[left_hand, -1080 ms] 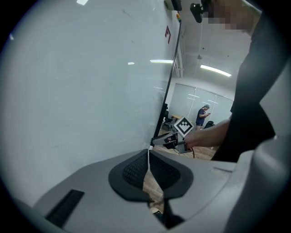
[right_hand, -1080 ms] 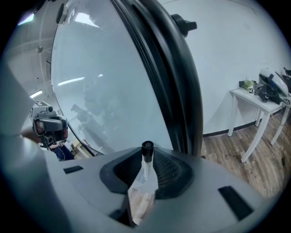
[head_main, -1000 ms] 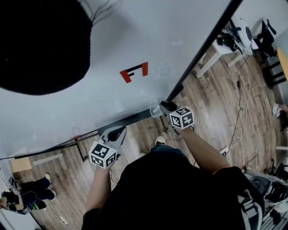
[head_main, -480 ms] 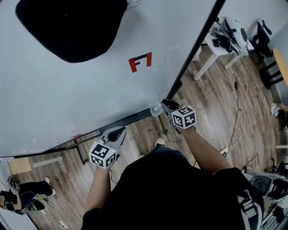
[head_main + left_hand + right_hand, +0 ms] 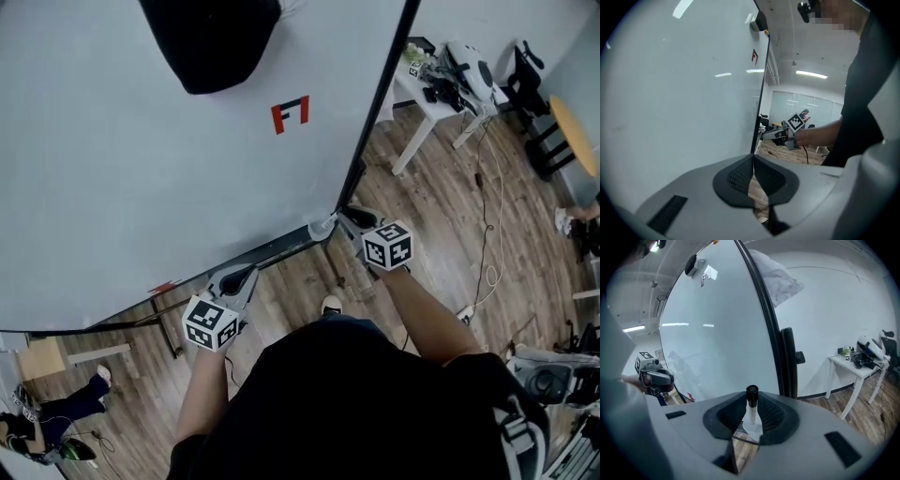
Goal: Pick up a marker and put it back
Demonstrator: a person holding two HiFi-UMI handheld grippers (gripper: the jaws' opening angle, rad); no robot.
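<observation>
White marker [image 5: 751, 409] clamped in right hand-held gripper [image 5: 343, 218] now rises off whiteboard ledge [image 5: 272, 249], pickup done; left hand-held gripper [image 5: 753, 180] closed, empty.

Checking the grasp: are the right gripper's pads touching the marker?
Touching. The right gripper view shows the marker standing upright, pinched on both sides between the pads of the right gripper.

Of the marker [image 5: 751, 404] we see only the black-capped end; the pads of the right gripper [image 5: 752, 417] hide its lower barrel. The whiteboard [image 5: 141, 187] runs off the head view's edges, and we cannot identify the dark shape [image 5: 216, 37] on it.
</observation>
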